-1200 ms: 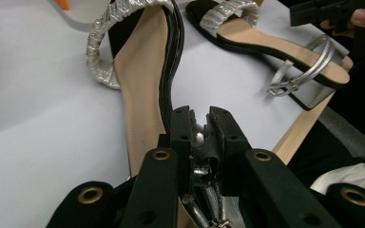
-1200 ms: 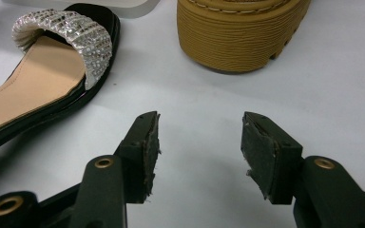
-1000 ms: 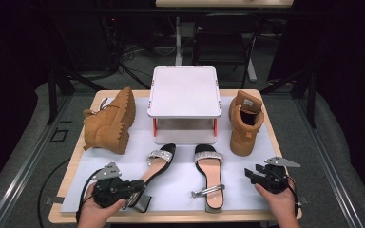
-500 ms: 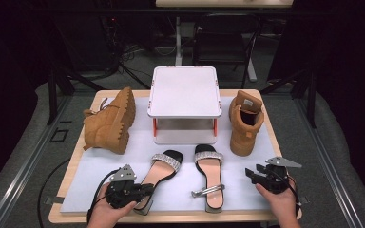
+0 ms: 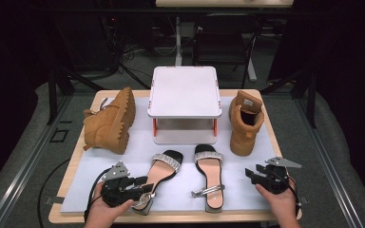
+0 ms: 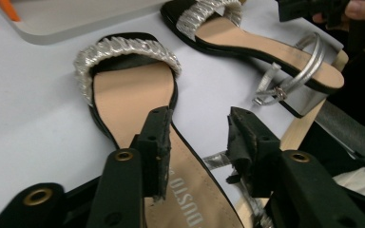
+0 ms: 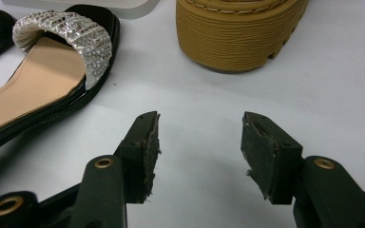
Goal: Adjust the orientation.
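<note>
Left gripper [image 5: 145, 190] jaws open, straddling the heel end of the left sandal [image 5: 161, 168], whose long axis runs far-right. Right gripper [image 5: 253, 175] open, empty, well apart.

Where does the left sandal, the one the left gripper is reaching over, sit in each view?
High view: left sandal, lower centre-left.
Left gripper view: centre, under the open jaws.
Right gripper view: not identifiable; the sandal there looks like the other one.
Shared landmark: white stand.
</note>
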{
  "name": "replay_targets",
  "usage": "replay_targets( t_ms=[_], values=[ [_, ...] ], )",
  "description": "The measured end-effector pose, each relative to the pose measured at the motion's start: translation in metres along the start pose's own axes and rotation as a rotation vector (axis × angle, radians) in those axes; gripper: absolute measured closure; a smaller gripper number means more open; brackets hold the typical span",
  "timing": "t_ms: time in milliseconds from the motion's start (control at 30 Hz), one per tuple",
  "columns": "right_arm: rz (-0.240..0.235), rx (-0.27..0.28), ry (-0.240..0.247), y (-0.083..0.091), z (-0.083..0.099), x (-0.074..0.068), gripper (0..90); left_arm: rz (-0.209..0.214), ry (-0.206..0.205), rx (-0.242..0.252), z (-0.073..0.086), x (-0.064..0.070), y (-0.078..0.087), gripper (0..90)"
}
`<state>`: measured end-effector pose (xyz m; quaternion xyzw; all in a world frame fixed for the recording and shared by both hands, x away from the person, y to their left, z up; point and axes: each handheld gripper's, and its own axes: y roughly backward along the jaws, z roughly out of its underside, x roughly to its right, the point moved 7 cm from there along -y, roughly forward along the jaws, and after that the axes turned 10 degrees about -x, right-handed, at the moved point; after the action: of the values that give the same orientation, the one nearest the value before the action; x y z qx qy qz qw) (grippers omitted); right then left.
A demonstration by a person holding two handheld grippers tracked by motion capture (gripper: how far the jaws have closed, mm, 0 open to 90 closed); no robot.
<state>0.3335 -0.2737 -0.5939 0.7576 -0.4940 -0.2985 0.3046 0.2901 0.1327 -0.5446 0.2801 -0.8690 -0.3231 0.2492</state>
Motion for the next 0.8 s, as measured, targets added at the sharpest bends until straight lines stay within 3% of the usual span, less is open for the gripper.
replay_targets(
  t_ms=[133, 267, 467, 633, 800],
  values=[
    [0.003, -0.006, 0.002, 0.0, 0.001, 0.0, 47.2, -0.023, 0.077, 0.007, -0.006, -0.008, 0.005, 59.5],
    [0.003, -0.007, 0.004, 0.0, 0.001, 0.0, 47.1, -0.01, 0.107, -0.037, -0.014, -0.011, 0.005, 57.0],
    [0.0, -0.011, 0.001, 0.0, 0.002, 0.0, 47.0, -0.076, 0.168, -0.241, -0.015, -0.017, -0.015, 33.6],
    [-0.005, -0.01, -0.001, 0.0, 0.002, 0.0, 46.8, -0.096, 0.166, -0.373, -0.013, -0.018, -0.036, 31.0],
    [-0.007, -0.01, -0.001, 0.0, 0.002, 0.0, 46.5, -0.143, 0.174, -0.452, -0.013, -0.02, -0.051, 29.7]
  ],
)
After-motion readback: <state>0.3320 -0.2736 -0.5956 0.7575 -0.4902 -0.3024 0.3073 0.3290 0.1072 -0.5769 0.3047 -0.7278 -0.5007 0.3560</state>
